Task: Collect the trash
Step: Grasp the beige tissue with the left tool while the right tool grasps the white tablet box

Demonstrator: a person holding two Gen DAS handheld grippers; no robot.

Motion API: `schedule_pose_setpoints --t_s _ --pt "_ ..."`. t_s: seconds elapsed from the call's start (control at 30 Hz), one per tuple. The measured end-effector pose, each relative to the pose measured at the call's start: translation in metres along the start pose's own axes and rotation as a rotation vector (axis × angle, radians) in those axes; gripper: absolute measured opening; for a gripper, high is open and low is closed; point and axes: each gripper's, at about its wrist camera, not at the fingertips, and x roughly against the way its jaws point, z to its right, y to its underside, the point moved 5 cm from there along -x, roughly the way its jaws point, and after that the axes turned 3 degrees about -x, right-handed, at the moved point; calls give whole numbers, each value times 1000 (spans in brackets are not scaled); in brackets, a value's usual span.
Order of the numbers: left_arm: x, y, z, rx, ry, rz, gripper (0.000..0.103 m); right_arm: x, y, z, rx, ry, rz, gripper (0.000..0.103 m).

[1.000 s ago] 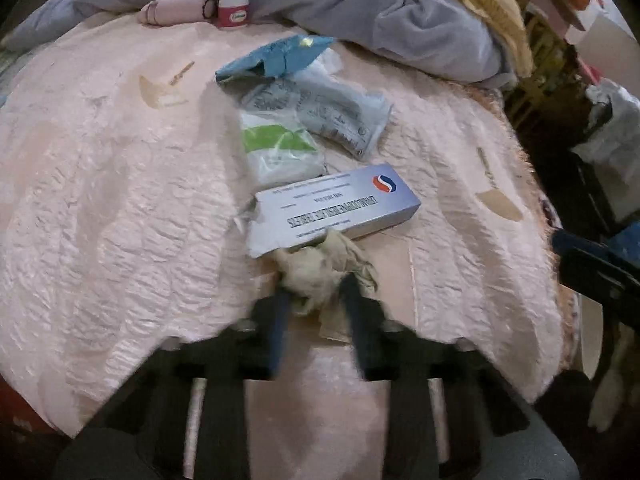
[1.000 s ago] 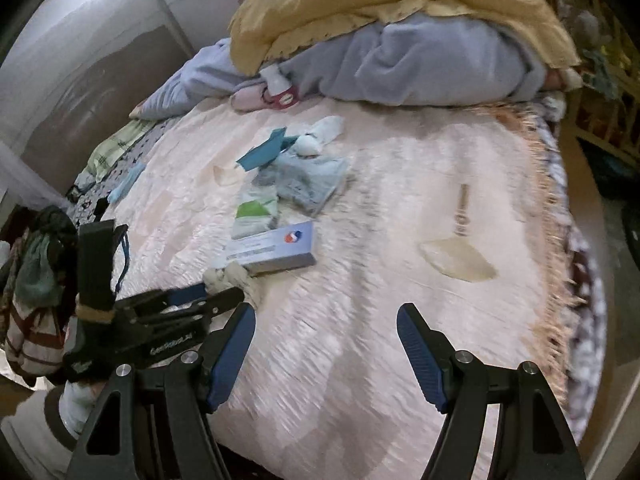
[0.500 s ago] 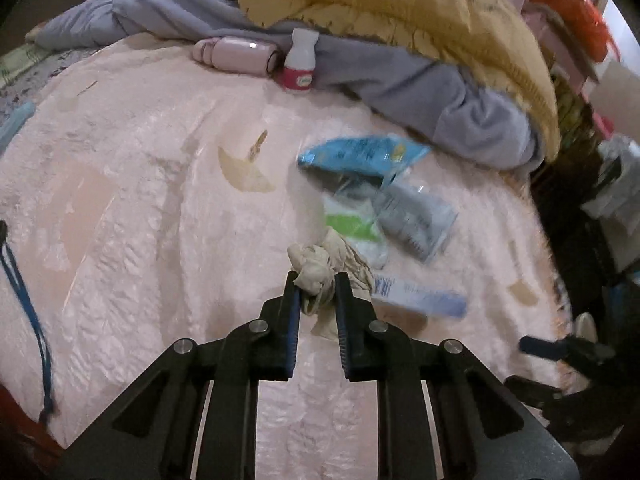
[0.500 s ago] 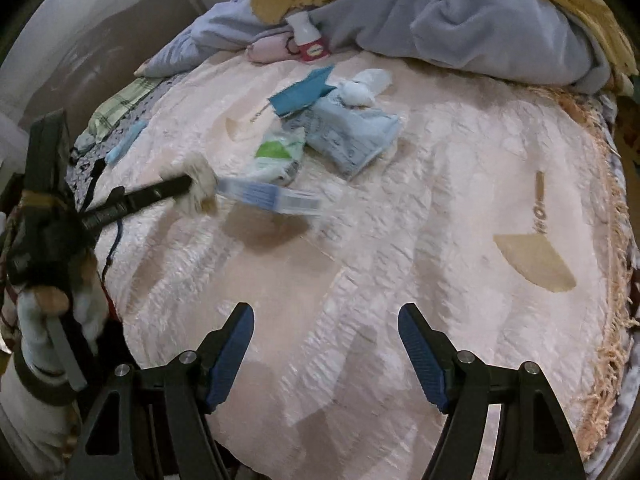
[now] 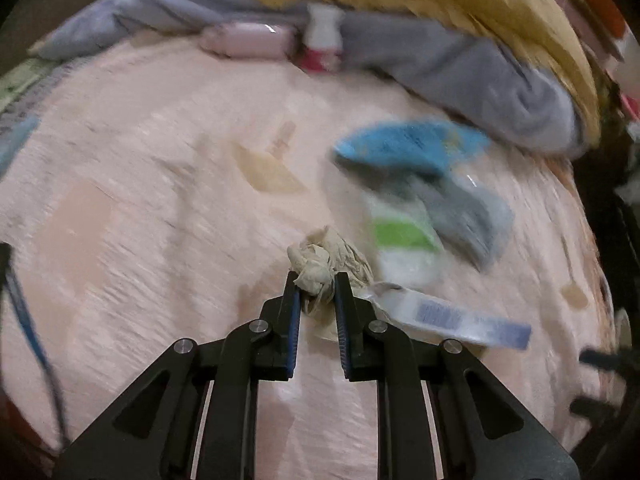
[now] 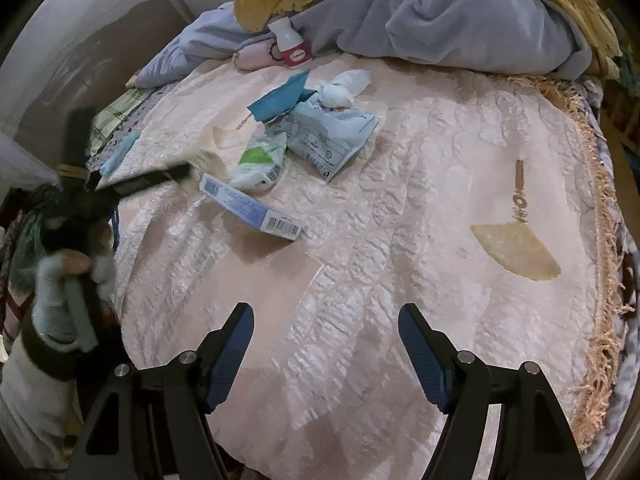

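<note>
Left gripper [image 5: 316, 292] — jaws clamped on the crumpled tissue [image 5: 326, 266], lifted clear of the bedspread [image 6: 400, 240] for disposal. Right gripper [image 6: 326, 340] — jaws apart, empty, hovering over the bedspread. The carton [image 6: 250, 206] and wrappers [image 6: 320, 136] lie mid-bedspread, just beyond the tissue, awaiting collection.

Crumpled beige tissue [image 5: 326, 264] between jaws

Glossy quilted bedspread [image 6: 400, 208] strewn with paper, card and plastic litter.
The pink cover's satin-like cloth is puckered and shiny; a crumpled matt tissue [image 5: 326, 266] sits centre frame, beside a smooth card box [image 6: 250, 206], crinkled plastic wrappers [image 6: 332, 136], and soft matt blankets [image 6: 460, 24] at top.
</note>
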Motion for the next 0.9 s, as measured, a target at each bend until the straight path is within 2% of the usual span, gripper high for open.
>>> schedule_pose_setpoints --t_s 0.17,0.3,0.37,0.5,0.6,0.67,0.73,0.83,0.9 --pt "22 37 59 -127 175 -23 13 18 -2 20 -47 43 35 72" --pt "38 73 105 -227 294 -79 13 29 2 39 -107 64 45 73" --pt "44 82 116 -252 338 -96 13 32 8 44 -135 48 36 73" --pt "55 82 120 -236 406 -110 13 23 21 41 -172 -18 -10 74" --pt "65 89 120 -257 401 -105 13 7 22 38 -215 -50 -40 74" --pt "69 89 116 -260 389 -95 13 -6 10 31 -222 -46 -41 75" --pt "75 89 110 -252 371 -76 13 -17 -4 21 -200 -46 -28 79" --pt "80 86 95 -229 323 -43 13 -31 -23 9 -135 14 -13 79" --pt "81 84 84 -217 286 -34 13 -30 -27 0 -98 17 6 79"
